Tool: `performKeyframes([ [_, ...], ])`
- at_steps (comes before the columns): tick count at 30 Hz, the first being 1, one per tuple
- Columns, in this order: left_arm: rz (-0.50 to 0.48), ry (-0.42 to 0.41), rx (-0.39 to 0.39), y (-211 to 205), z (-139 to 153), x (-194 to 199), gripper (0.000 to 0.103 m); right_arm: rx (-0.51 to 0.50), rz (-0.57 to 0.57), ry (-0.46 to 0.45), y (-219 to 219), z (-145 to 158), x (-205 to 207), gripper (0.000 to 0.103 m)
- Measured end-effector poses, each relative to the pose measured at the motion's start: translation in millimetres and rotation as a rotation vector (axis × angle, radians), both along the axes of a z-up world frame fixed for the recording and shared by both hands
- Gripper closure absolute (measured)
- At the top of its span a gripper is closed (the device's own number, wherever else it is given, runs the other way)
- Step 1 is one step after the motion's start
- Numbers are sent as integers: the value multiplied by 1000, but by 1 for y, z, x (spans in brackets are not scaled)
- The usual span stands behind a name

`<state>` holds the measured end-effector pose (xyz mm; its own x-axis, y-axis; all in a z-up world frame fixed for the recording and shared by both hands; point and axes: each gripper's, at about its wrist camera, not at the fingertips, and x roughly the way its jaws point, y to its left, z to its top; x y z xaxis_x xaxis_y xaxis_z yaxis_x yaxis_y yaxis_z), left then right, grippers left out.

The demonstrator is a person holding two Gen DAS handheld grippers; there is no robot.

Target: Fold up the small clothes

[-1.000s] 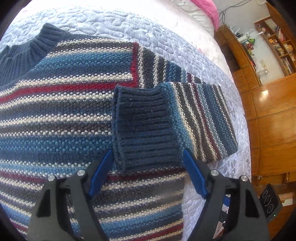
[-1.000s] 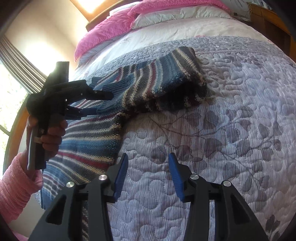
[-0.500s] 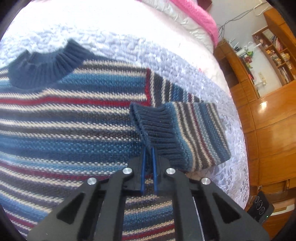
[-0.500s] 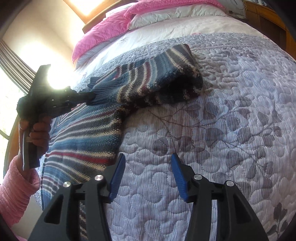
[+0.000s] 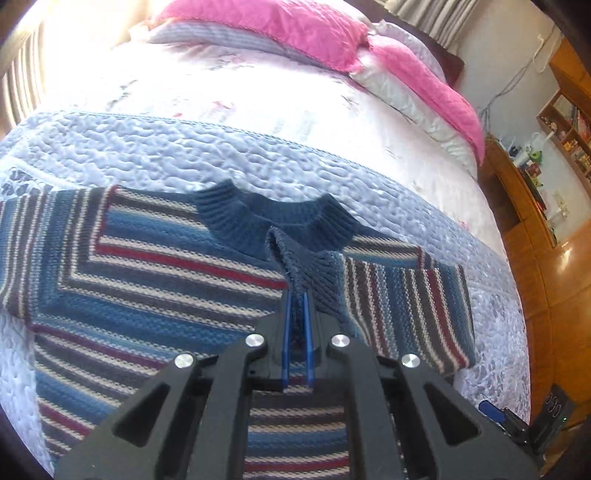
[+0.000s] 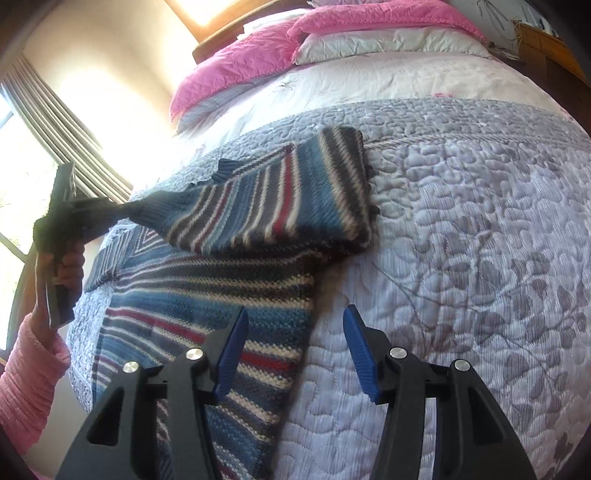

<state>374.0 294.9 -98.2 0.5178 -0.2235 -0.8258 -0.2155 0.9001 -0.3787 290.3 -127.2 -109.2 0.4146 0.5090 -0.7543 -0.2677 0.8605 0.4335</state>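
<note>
A striped knit sweater (image 5: 147, 295) in blue, red, grey and cream lies flat on the quilt, its navy collar (image 5: 273, 218) toward the pillows. My left gripper (image 5: 297, 299) is shut on the navy ribbed cuff (image 5: 310, 269) of the right-hand sleeve (image 5: 406, 306), holding it lifted above the chest. From the right wrist view the same sleeve (image 6: 280, 206) stretches up from the sweater (image 6: 207, 295) to my left gripper (image 6: 110, 214), held by a hand. My right gripper (image 6: 295, 328) hangs open over the sweater's side edge, holding nothing.
The lilac quilt (image 6: 461, 240) covers the bed, with pink pillows (image 5: 295, 29) and a white sheet at the head. Wooden cabinets and shelves (image 5: 546, 184) stand to the right of the bed. A window with curtains (image 6: 55, 122) lies beyond the left hand's pink sleeve (image 6: 26, 380).
My left gripper went from open around the cuff to shut on it, then lifted it and drew it back over the chest. The right gripper moved in over the sweater's edge, still open.
</note>
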Motion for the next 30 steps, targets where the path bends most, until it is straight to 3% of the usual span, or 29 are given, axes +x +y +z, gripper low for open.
performKeyframes([
  [7, 94, 38, 26, 60, -21, -7, 99, 23, 30, 18, 43, 5, 55, 49],
  [14, 102, 181, 68, 67, -80, -5, 97, -16, -35, 174, 54, -48, 94, 51],
  [16, 109, 212, 80, 70, -93, -5, 88, -18, -38, 163, 54, -55, 92, 51],
  [18, 126, 201, 93, 73, -91, -11, 82, -47, -22, 144, 57, -54, 89, 51],
  [20, 149, 178, 95, 77, -78, -19, 82, -76, -15, 131, 62, -44, 85, 49],
  [22, 177, 117, 68, 82, -58, -28, 74, -53, -8, 93, 63, -24, 80, 43],
  [25, 146, 60, 56, 69, -35, -29, 65, -33, 10, 61, 71, -5, 78, 43],
  [30, 53, 107, 38, 37, -53, -16, 65, -114, 11, 111, 91, -23, 83, 43],
])
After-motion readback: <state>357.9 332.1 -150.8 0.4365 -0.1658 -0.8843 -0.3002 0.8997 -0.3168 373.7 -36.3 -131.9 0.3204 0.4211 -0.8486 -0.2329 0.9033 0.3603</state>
